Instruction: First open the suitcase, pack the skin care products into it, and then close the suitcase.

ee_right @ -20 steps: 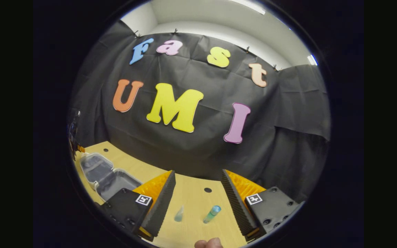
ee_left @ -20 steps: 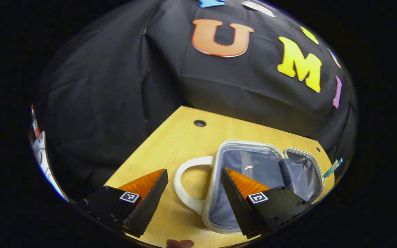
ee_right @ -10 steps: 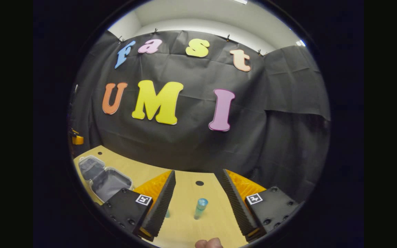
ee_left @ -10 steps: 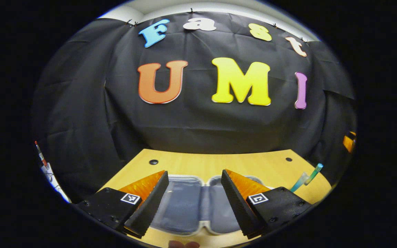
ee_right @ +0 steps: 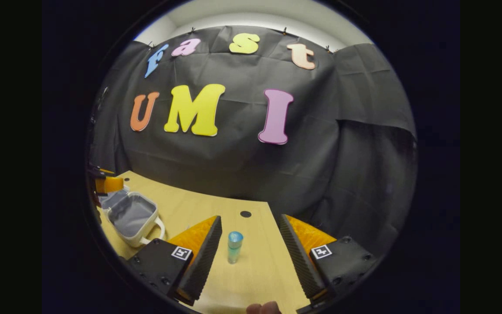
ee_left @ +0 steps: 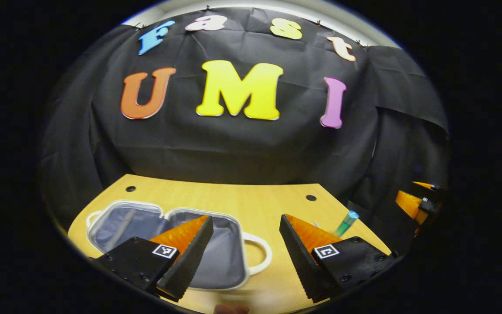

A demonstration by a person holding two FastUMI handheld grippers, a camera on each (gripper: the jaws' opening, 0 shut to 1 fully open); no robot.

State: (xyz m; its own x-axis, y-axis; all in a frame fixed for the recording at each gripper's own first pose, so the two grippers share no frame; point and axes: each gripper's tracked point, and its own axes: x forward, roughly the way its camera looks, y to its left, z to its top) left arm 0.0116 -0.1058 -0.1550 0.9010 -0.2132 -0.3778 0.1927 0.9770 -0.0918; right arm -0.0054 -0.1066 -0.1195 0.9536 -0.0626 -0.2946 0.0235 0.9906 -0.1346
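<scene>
The suitcase (ee_left: 216, 257) lies open on the table (ee_left: 233, 200) (grey lining bare), my left gripper (ee_left: 245, 257) spread above it, my right gripper (ee_right: 251, 257) spread around the upright bottle (ee_right: 235, 247).

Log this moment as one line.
suitcase: open, empty | right gripper: open, lined up on tube | left gripper: open, idle

Black, screw-studded tongs (ee_left: 245, 257) with square markers

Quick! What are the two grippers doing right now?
Left gripper: open, holding nothing.
Right gripper: open, holding nothing; bottle stands between its fingers.
</scene>
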